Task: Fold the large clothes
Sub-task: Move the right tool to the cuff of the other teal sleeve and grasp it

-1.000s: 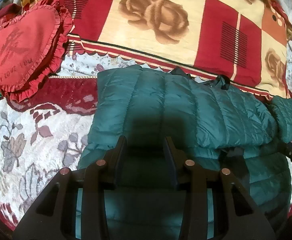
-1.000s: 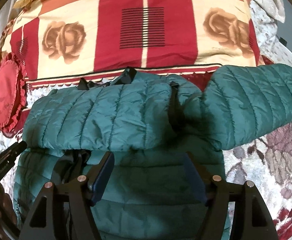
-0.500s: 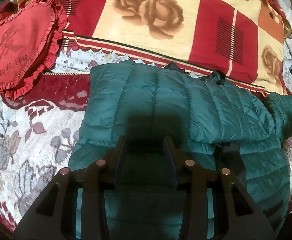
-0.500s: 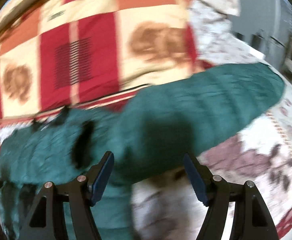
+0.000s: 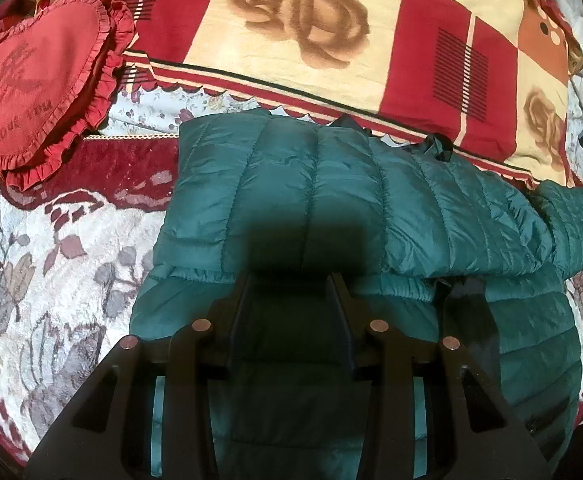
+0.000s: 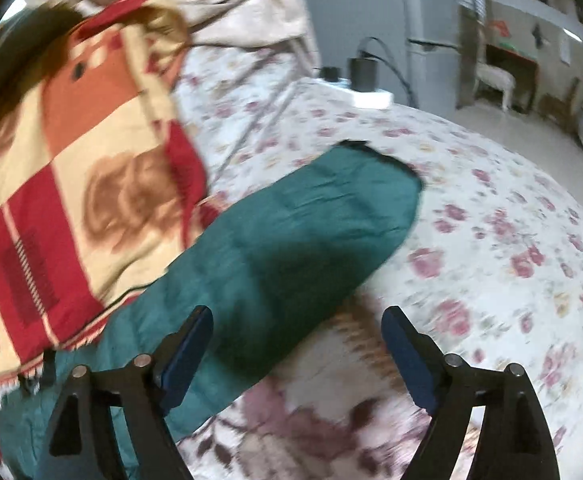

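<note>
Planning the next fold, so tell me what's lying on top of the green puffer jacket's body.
One sleeve is folded across the green puffer jacket. The chest beneath it is covered, so that part cannot be seen.

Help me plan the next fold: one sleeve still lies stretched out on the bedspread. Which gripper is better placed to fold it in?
Probably the right gripper: its jaws have just been opening, empty, over the outstretched sleeve. The left gripper sits above the jacket body.

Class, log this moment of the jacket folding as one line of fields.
left gripper: over green jacket, grip unclear | right gripper: jaws just widened, empty, above unfolded sleeve | one sleeve already folded across
</note>
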